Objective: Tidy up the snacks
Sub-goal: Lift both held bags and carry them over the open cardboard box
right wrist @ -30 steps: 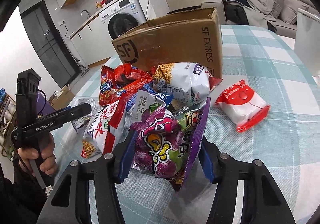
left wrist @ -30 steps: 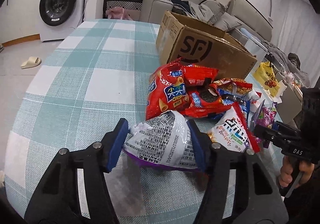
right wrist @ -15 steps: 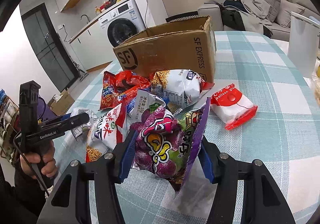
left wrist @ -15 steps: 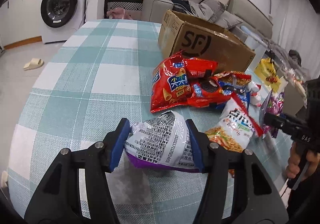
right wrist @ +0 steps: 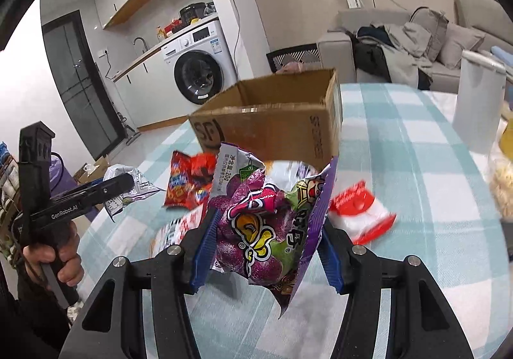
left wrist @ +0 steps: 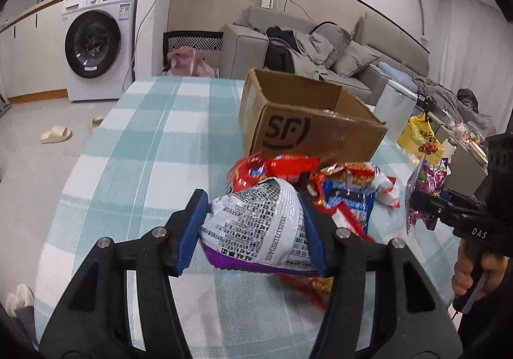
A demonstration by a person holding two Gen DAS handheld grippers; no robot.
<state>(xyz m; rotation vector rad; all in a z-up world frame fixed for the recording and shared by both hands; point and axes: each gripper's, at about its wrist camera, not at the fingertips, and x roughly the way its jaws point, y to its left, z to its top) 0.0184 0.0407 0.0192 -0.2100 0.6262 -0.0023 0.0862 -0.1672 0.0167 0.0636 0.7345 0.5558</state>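
1. The left tool is clamped on a silver snack bag with a purple edge; its blue pads press on both sides of the bag, and the printed back of the bag faces the camera.
2. This bag hangs above the desk, in front of the pile of snack packets.
3. The right tool is clamped on a purple snack bag with a cartoon figure; the bag stands nearly upright between the pads and its lower corner hangs below them.
4. An open cardboard box with a black logo stands on the checked cloth of the desk, behind the pile.
5. A red packet and a blue and white packet lie just in front of the box.
6. A white packet with red ends lies alone on the desk, to the right of the purple bag in the right wrist view.
7. A washing machine and a grey sofa stand in the room behind the desk.
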